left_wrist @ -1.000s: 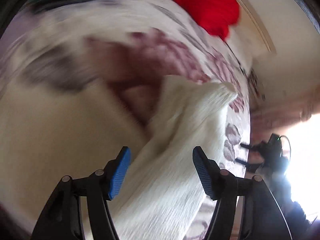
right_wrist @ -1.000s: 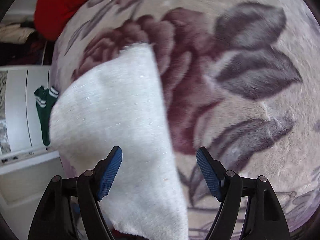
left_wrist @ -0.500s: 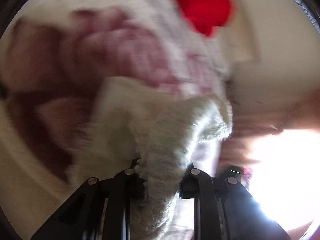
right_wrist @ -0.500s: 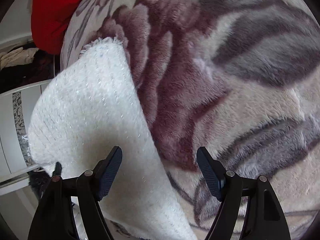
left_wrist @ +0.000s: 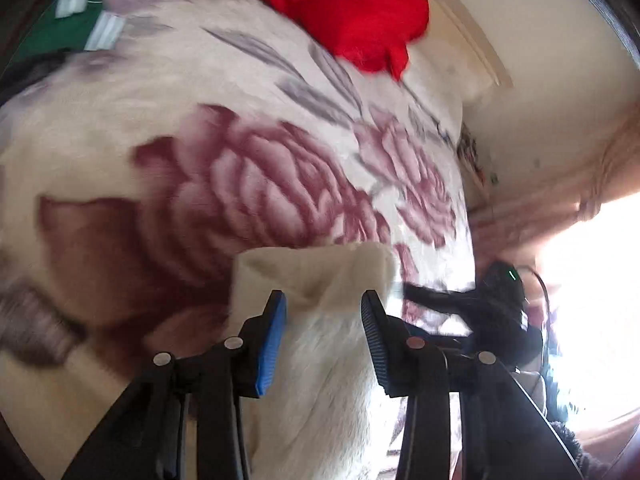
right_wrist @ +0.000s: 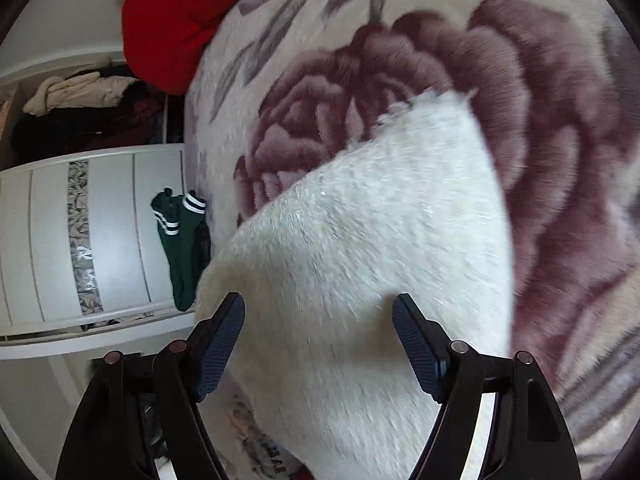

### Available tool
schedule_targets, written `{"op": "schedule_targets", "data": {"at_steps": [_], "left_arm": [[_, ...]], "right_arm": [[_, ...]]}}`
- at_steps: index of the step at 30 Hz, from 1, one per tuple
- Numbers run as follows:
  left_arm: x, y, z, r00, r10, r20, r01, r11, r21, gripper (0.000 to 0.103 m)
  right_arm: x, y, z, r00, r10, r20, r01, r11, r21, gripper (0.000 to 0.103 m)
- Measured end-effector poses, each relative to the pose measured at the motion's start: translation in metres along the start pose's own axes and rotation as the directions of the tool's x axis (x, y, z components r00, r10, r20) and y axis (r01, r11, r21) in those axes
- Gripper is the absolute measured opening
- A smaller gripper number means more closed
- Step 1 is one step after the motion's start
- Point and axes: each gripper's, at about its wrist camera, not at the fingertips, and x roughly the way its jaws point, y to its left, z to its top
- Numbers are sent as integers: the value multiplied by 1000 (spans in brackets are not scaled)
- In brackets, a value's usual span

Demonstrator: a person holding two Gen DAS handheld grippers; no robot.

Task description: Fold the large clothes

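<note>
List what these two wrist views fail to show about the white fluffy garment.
- Left wrist view: the white fluffy garment runs off the bottom edge, and motion blur hides its shape.
- Right wrist view: its lower part is cut off by the frame, and its type cannot be told.

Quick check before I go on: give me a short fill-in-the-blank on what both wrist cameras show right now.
1. The fluffy white garment lies on a blanket printed with large ____.
2. The bundle at the far end of the blanket is coloured ____.
3. The striped clothing hanging by the white drawers is dark ____.

Missing words: roses; red; green
</note>
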Motion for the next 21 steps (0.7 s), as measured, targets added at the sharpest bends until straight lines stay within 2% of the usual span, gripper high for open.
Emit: {"op": "schedule_targets", "data": {"at_steps": [1,2,3,4,6,8,10,13,15,17,19,20,21], "left_arm": [[12,-2,2,1000,11,-20,-10,1000,8,36],[28,0,6,998,39,-50,-37,999,29,36],[46,7,10,990,116,-74,-112,992,56,36],[65,15,13,983,157,-100,-152,987,60,36],[80,45,16,967,190,-170,-190,982,16,36],[62,67,14,975,134,-177,-150,986,-79,36],[26,68,12,988,55,-141,-76,987,-144,34],[-11,43,10,990,-44,-134,24,989,-144,35],[-13,21,6,984,-79,-162,57,989,-135,35],[2,0,-1,973,-93,-211,77,994,-83,35],[30,-13,-9,967,3,-256,3,1000,21,35],[46,-13,-14,959,87,-271,-67,994,82,35],[66,-6,-18,942,175,-286,-138,980,144,35]], "right_arm": [[11,3,3,999,-36,-10,36,999,2,50],[30,3,10,995,-96,-32,96,995,18,37],[43,2,17,990,-131,-48,132,991,30,36],[55,2,21,985,-162,-57,165,985,41,36],[79,-3,30,975,-201,-96,207,977,53,36],[88,-3,38,967,-216,-136,226,972,65,36],[76,4,39,967,-205,-151,218,974,69,36],[29,17,24,982,-176,-67,178,983,33,39],[-7,16,4,977,-215,8,215,976,26,39],[-31,6,-16,968,-250,40,247,967,58,39],[-42,-10,-32,970,-242,37,236,965,118,38],[-42,-17,-40,975,-222,27,216,965,146,38],[-40,-22,-46,979,-203,12,198,966,169,38]]}}
